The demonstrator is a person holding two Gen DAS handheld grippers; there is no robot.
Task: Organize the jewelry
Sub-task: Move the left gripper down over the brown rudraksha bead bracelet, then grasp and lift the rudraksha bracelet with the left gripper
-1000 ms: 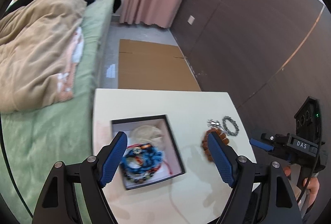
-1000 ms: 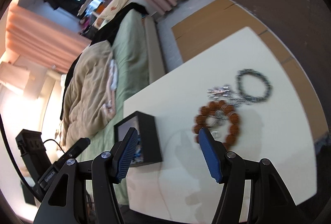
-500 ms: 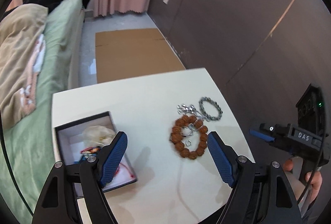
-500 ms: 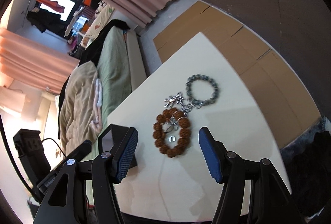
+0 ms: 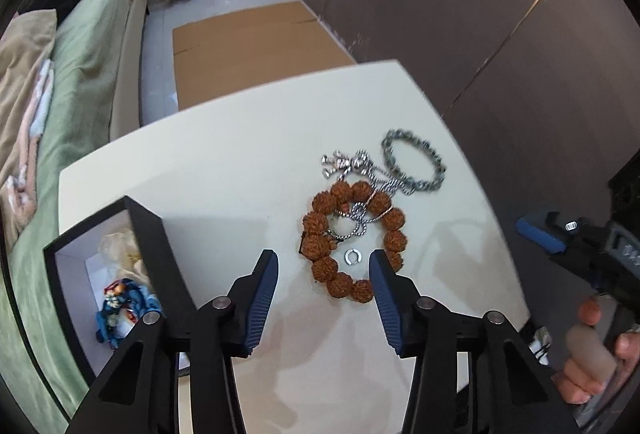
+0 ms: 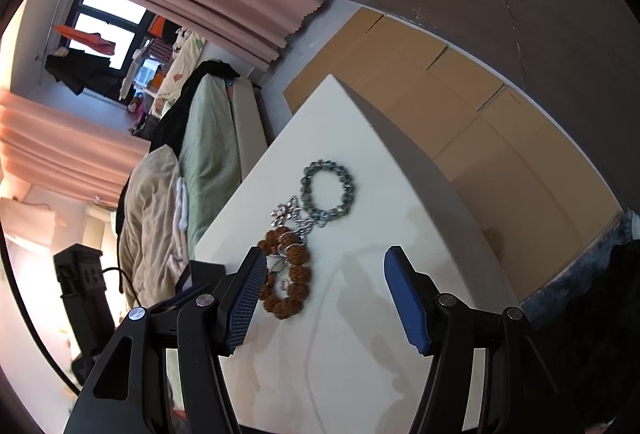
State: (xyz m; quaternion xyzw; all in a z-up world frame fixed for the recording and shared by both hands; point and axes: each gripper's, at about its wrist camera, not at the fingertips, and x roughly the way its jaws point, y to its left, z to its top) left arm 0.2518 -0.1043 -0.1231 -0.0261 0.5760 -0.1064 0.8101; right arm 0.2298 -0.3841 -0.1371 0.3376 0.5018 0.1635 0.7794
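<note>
Left gripper [image 5: 324,284] fingers narrowed, nearer brown bead bracelet [image 5: 354,242]

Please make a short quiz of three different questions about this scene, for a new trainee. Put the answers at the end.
1. True or false: the left tongs hold the brown bead bracelet.
2. Multiple choice: the small silver ring lies
A. inside the loop of the brown bead bracelet
B. in the black box
C. on the grey bead bracelet
3. Fill in: the blue jewelry lies in the black ____.

Key: 1 false, both tongs are open and empty; 2 A; 3 box.
</note>
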